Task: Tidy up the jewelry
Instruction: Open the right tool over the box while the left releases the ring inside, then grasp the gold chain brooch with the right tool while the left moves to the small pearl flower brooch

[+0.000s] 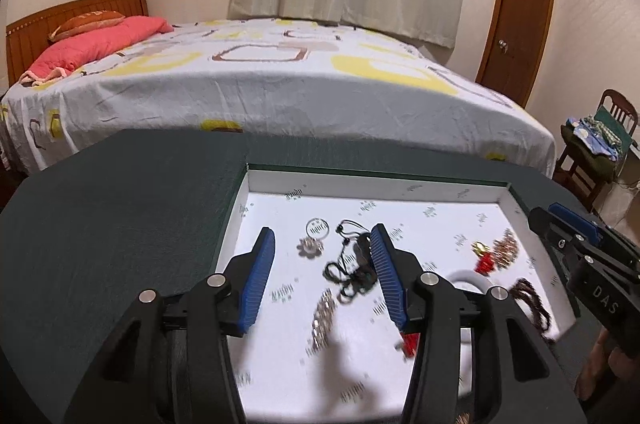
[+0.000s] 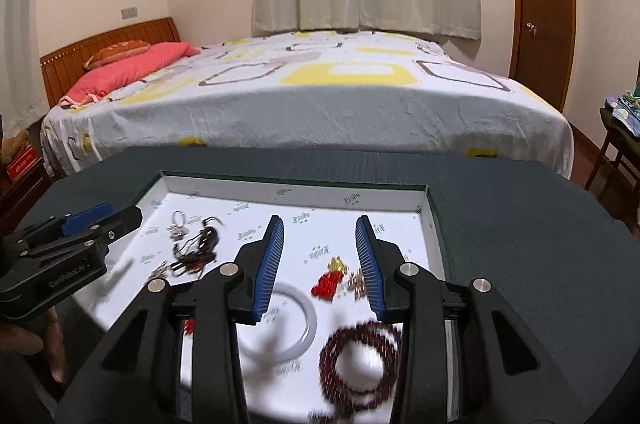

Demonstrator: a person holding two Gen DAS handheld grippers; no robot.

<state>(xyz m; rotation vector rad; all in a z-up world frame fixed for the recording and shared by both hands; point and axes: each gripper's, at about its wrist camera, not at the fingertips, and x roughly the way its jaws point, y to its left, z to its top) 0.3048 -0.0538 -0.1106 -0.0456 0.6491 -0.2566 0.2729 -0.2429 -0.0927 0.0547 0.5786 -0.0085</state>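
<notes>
Both the left gripper [image 1: 322,256] and right gripper [image 2: 320,244] are hovering apart, empty. Jewelry, including the white bangle [image 2: 308,320], is lying scattered in the tray [image 2: 288,185], apparently awaiting sorting.

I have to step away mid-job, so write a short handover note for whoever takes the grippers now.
Left gripper: fingers apart, nothing held, over the black cord necklace.
Right gripper: fingers apart, nothing held, above the red charm.
All jewelry lies loose in the white tray: clear ring, flower brooch, silver chain, white bangle, dark red bead strand, copper beads.
Done: nothing visibly sorted.
Left: untangle the cord necklace, separate and arrange each piece.
</notes>
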